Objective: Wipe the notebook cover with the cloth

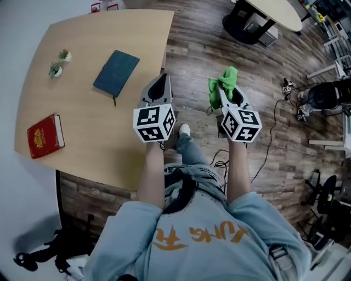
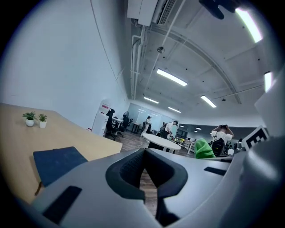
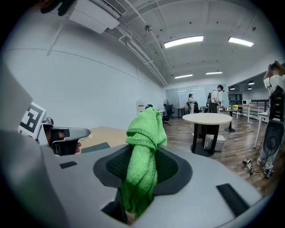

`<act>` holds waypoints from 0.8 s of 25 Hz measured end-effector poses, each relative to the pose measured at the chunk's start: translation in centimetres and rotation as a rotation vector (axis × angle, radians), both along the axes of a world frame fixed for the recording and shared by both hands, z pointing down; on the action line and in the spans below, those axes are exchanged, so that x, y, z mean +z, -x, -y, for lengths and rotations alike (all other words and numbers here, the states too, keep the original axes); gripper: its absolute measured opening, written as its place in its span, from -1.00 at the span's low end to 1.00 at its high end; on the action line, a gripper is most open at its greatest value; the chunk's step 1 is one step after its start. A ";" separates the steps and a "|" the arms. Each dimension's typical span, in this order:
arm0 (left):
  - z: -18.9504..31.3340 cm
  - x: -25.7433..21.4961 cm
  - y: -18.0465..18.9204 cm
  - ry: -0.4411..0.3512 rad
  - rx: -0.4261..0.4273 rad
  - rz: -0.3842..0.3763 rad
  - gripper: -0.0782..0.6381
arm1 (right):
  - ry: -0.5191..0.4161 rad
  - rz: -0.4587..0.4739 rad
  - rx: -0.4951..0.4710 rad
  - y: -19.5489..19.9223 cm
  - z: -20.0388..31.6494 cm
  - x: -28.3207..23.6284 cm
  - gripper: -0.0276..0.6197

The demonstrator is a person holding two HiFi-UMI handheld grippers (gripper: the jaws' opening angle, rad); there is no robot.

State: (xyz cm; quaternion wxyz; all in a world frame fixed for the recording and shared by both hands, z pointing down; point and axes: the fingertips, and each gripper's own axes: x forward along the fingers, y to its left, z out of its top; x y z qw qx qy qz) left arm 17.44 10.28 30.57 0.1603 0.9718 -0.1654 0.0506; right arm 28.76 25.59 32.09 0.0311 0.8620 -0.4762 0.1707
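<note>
A dark teal notebook (image 1: 115,71) lies closed on the wooden table (image 1: 93,148), toward its far right side; in the left gripper view the notebook (image 2: 58,162) is low on the left. My left gripper (image 1: 162,82) hovers over the table's right edge, just right of the notebook, with its jaws together and nothing between them (image 2: 144,153). My right gripper (image 1: 226,90) is held over the floor, off the table, shut on a bunched green cloth (image 1: 224,82). The cloth (image 3: 143,151) sticks up above the jaws and hides the fingertips.
A red book (image 1: 45,136) lies near the table's left front. Two small potted plants (image 1: 59,62) stand at the far left. A round table (image 1: 271,13) stands beyond on the wood floor. Cables and equipment (image 1: 307,101) sit at the right. People stand far off in the office.
</note>
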 end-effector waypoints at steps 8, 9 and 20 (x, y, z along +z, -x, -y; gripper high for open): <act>3.9 4.7 -6.6 0.051 -0.074 0.125 -0.74 | 0.033 0.086 -0.089 -8.1 6.2 3.4 -0.52; 4.6 4.9 -7.1 0.057 -0.084 0.135 -0.73 | 0.031 0.094 -0.102 -8.8 7.1 3.4 -0.52; 10.9 6.6 -7.2 0.104 -0.284 0.167 -0.73 | 0.074 0.123 -0.325 -11.1 17.3 4.6 -0.52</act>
